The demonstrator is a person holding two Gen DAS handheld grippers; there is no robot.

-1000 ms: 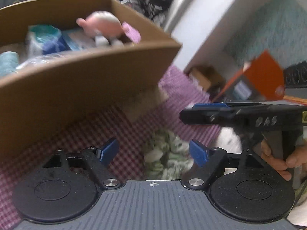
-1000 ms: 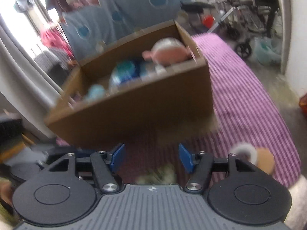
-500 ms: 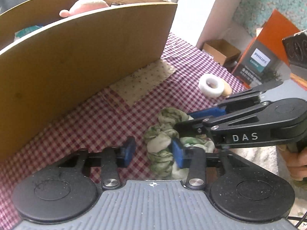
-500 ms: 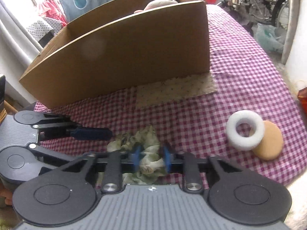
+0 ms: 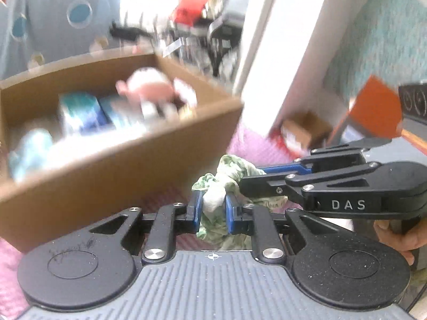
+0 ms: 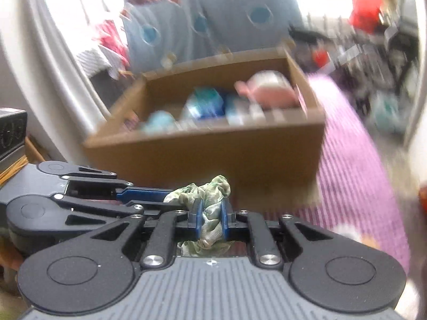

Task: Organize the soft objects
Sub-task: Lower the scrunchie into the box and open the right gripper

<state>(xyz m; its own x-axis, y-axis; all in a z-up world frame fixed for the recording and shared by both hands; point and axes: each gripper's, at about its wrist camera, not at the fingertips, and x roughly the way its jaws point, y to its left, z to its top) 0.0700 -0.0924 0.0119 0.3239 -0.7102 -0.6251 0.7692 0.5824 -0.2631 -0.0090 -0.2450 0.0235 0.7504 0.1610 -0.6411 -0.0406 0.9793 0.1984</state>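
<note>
Scrunchie being pinched by left gripper and right gripper together, hanging before cardboard box

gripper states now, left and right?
Left gripper: closed on the green cloth.
Right gripper: closed on the same cloth.

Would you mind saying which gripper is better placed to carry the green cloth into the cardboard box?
Neither clearly: left gripper and right gripper both clamp the green cloth, facing the cardboard box.
</note>
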